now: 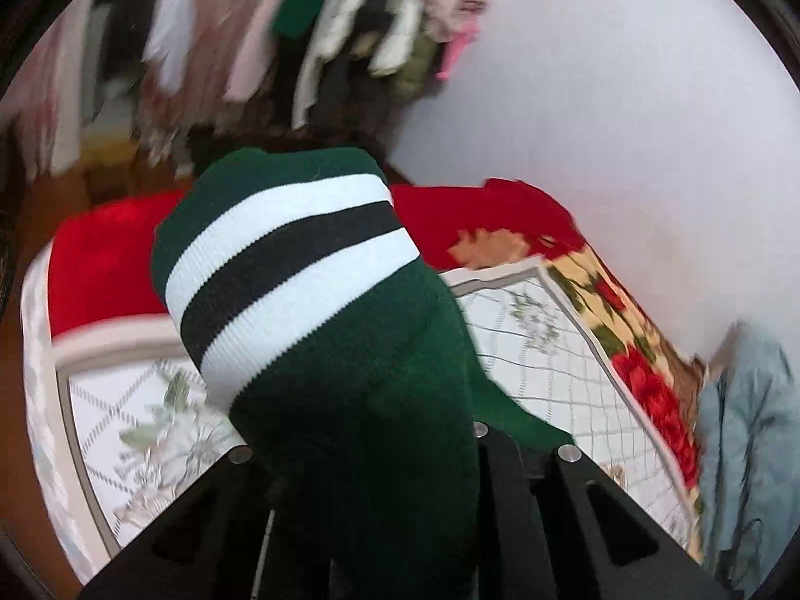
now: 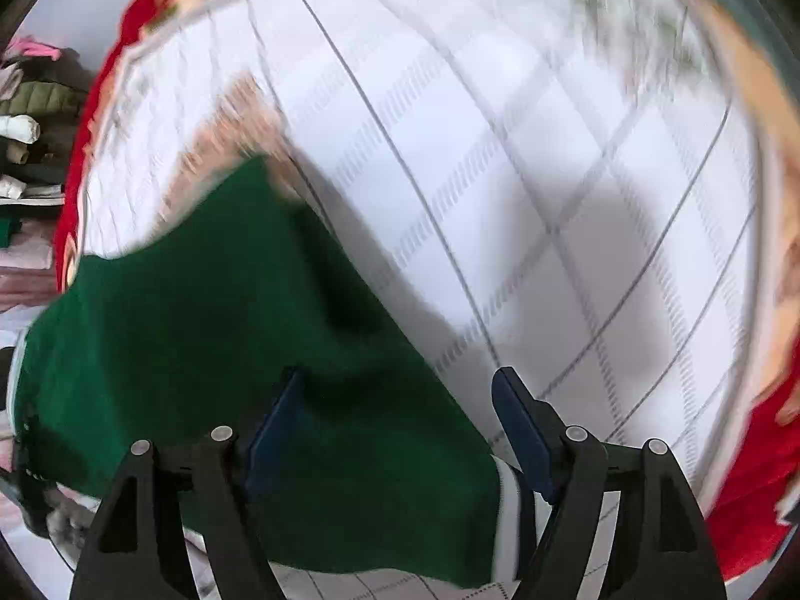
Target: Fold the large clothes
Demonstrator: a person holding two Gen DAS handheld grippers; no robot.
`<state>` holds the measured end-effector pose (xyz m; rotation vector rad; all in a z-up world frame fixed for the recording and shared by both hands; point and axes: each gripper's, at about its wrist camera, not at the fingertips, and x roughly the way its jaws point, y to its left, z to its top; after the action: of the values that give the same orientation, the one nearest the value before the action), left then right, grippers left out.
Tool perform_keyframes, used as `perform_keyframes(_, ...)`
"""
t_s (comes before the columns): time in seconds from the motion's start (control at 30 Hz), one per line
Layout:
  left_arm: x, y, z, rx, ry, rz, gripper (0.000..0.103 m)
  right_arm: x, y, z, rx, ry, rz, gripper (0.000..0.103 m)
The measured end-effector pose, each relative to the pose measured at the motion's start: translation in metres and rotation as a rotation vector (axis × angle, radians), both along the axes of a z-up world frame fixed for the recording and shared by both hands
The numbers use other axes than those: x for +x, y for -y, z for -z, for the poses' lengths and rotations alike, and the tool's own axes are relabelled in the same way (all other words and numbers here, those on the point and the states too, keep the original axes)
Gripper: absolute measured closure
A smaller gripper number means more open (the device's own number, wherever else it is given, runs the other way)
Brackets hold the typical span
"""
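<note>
Left gripper (image 1: 400, 455): jaws pressed together on the dark green knit garment (image 1: 350, 400), fingertips buried under the cloth, so the pads are not seen. The garment is draped up and over the tool; its ribbed cuff with white and black stripes (image 1: 285, 270) stands just ahead of and above the fingers. Beyond the cuff, a white quilted bedcover with grey diamond lines and pale leaf prints (image 1: 540, 350) is seen below and to both sides. Further out, a red fleece blanket with a floral border (image 1: 500, 215) lies along the bedcover's far and right edges. At the far right, a light blue denim piece (image 1: 750, 425). Top left, heavily blurred, a heap of mixed clothes (image 1: 320, 25) against a white wall (image 1: 625, 75). Right gripper (image 2: 400, 430): jaws spread wide, dark blue pads (image 2: 525, 440) clear of the cloth on the right side; the left pad sits against the green fabric, contact not confirmed. The green knit garment (image 2: 200, 350) lies between and left of the fingers on the bedcover (image 2: 500, 150), with a striped edge (image 2: 510, 515) near the right finger. A blurred tan patch at the garment's far tip cannot be identified. The red blanket (image 2: 750, 475) is seen at the right rim.
</note>
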<state>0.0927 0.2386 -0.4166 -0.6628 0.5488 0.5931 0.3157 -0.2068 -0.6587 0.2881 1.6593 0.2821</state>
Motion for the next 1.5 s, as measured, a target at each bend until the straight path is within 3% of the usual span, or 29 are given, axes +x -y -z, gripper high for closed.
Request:
perform_keyframes(0.03, 0.007, 0.012, -0.010, 0.035, -0.004, 0.045, 0.093, -0.008, 0.001, 0.021, 0.047, -0.063, -0.003, 0.036)
perform_keyframes(0.07, 0.012, 0.023, -0.017, 0.056, -0.002, 0.082, 0.093, -0.014, 0.004, 0.037, 0.067, -0.099, -0.002, 0.039)
perform_keyframes(0.17, 0.034, 0.069, -0.042, 0.121, 0.011, 0.255, 0.093, -0.023, 0.006, 0.045, 0.083, -0.053, 0.015, 0.038)
perform_keyframes(0.3, 0.062, 0.154, -0.058, 0.159, 0.018, 0.546, 0.093, -0.029, 0.027, 0.046, 0.177, -0.058, 0.060, 0.039)
perform_keyframes(0.43, 0.082, 0.251, -0.038, 0.118, -0.021, 0.818, 0.093, -0.030, 0.034, 0.047, 0.204, -0.053, 0.028, 0.039)
perform_keyframes(0.6, 0.087, 0.336, 0.018, 0.126, -0.148, 1.022, 0.094, -0.034, 0.045, 0.051, 0.268, -0.067, 0.034, 0.039)
perform_keyframes(0.63, 0.087, 0.345, 0.028, 0.133, -0.182, 1.036, 0.093, -0.040, 0.051, 0.052, 0.282, -0.075, 0.038, 0.039)
perform_keyframes(0.7, 0.087, 0.349, 0.046, 0.162, -0.241, 1.029, 0.093, -0.043, 0.064, 0.055, 0.289, -0.105, 0.063, 0.050)
perform_keyframes(0.77, 0.093, 0.344, 0.050, 0.159, -0.293, 1.002, 0.091, -0.046, 0.078, 0.053, 0.306, -0.115, 0.080, 0.050)
perform_keyframes(0.8, 0.096, 0.341, 0.050, 0.149, -0.321, 0.991, 0.090, -0.049, 0.087, 0.049, 0.295, -0.112, 0.086, 0.048)
perform_keyframes(0.87, 0.100, 0.342, 0.045, 0.139, -0.356, 0.982, 0.087, -0.055, 0.105, 0.039, 0.268, -0.088, 0.102, 0.031)
perform_keyframes(0.93, 0.098, 0.344, 0.038, 0.175, -0.398, 0.977, 0.083, -0.064, 0.130, 0.022, 0.217, -0.037, 0.134, 0.030)
perform_keyframes(1.03, 0.081, 0.352, 0.044, 0.213, -0.482, 0.964, 0.051, -0.080, 0.166, -0.004, 0.209, 0.016, 0.200, 0.030)
perform_keyframes(1.07, 0.077, 0.353, 0.045, 0.201, -0.502, 0.957, 0.031, -0.084, 0.174, -0.011, 0.213, 0.030, 0.216, 0.029)
perform_keyframes(1.1, 0.073, 0.351, 0.043, 0.158, -0.497, 0.955, 0.017, -0.089, 0.184, -0.020, 0.224, 0.048, 0.233, 0.029)
perform_keyframes(1.2, 0.059, 0.340, 0.039, 0.037, -0.506, 0.925, 0.014, -0.098, 0.193, -0.040, 0.301, 0.063, 0.264, 0.027)
perform_keyframes(1.23, 0.054, 0.337, 0.037, 0.002, -0.518, 0.911, 0.014, -0.095, 0.186, -0.044, 0.327, 0.054, 0.264, 0.021)
perform_keyframes(1.3, 0.045, 0.330, 0.029, -0.028, -0.513, 0.879, 0.014, -0.099, 0.173, -0.051, 0.394, 0.043, 0.245, 0.018)
perform_keyframes(1.5, 0.034, 0.294, 0.008, -0.007, -0.536, 0.716, 0.014, -0.101, 0.104, -0.028, 0.605, -0.122, 0.197, 0.013)
